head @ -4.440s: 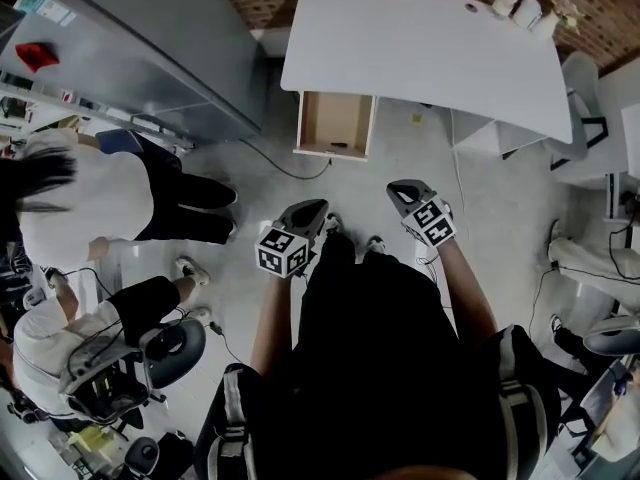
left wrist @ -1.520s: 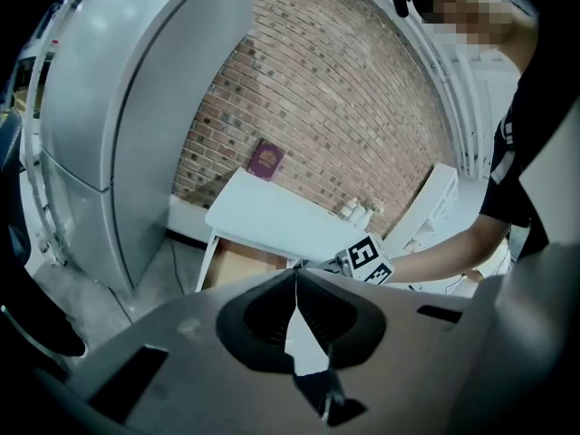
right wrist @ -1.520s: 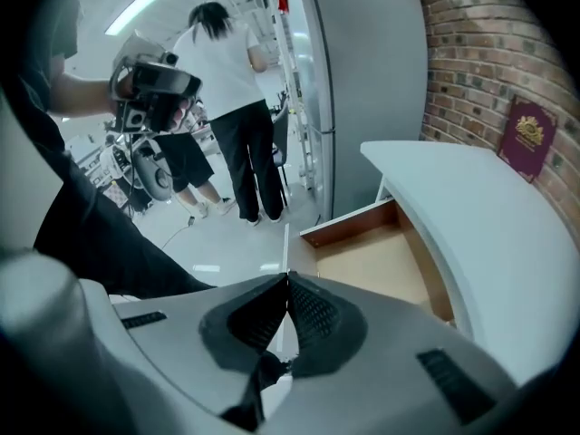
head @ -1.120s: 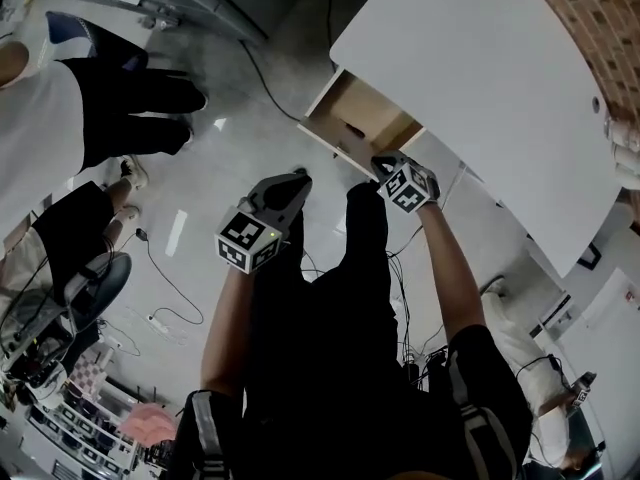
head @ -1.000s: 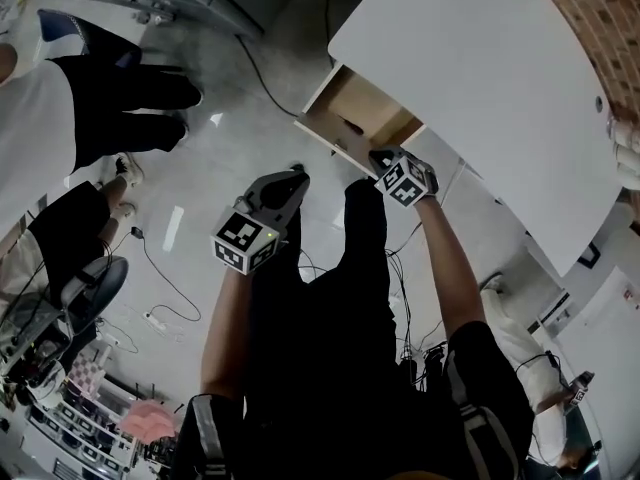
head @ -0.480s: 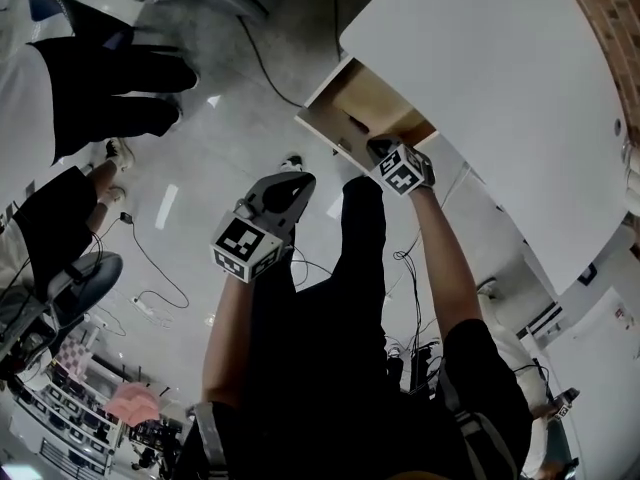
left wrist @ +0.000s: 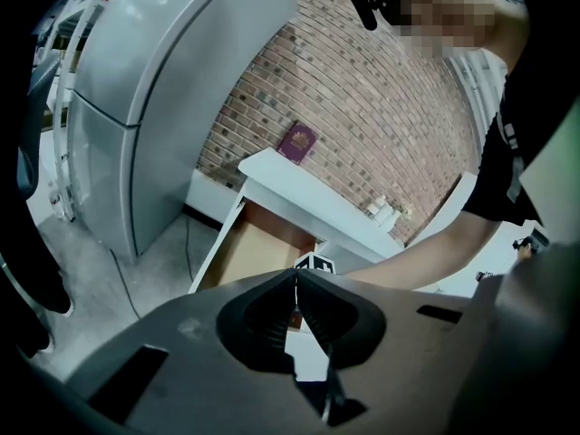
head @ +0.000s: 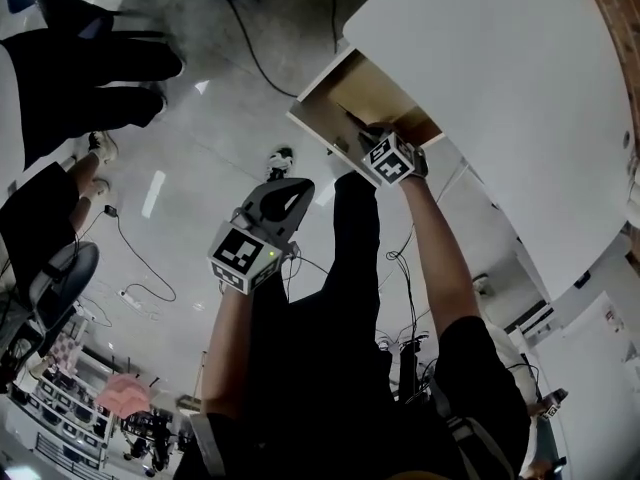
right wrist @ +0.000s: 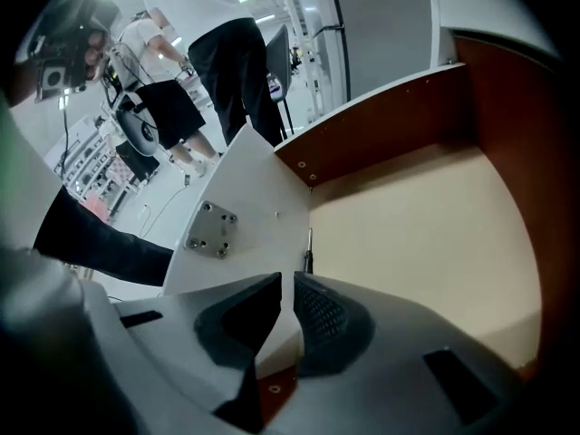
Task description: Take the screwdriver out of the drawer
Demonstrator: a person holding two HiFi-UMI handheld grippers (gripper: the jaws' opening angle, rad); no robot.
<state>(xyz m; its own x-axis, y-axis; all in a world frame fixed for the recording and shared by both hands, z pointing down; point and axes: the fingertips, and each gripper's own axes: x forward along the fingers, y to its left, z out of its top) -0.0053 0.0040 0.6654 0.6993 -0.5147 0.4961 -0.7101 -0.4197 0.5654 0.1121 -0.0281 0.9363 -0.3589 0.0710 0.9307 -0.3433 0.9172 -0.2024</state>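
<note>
dark screwdriver [right wrist: 309,254] lengthwise along drawer [right wrist: 245,208] wall

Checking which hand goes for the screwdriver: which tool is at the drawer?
The right tool, reaching into the open drawer, jaws slightly apart short of the screwdriver; the left tool hangs back over the floor, jaws shut.

The drawer [right wrist: 390,125] is showing a pale, matt wood-look bottom and a smooth white front carrying a dull metal plate [right wrist: 210,229]. Above the drawer the surface [head: 500,78] is looking smooth matt white; beneath the drawer, the floor [head: 200,198] is gleaming glossily.
</note>
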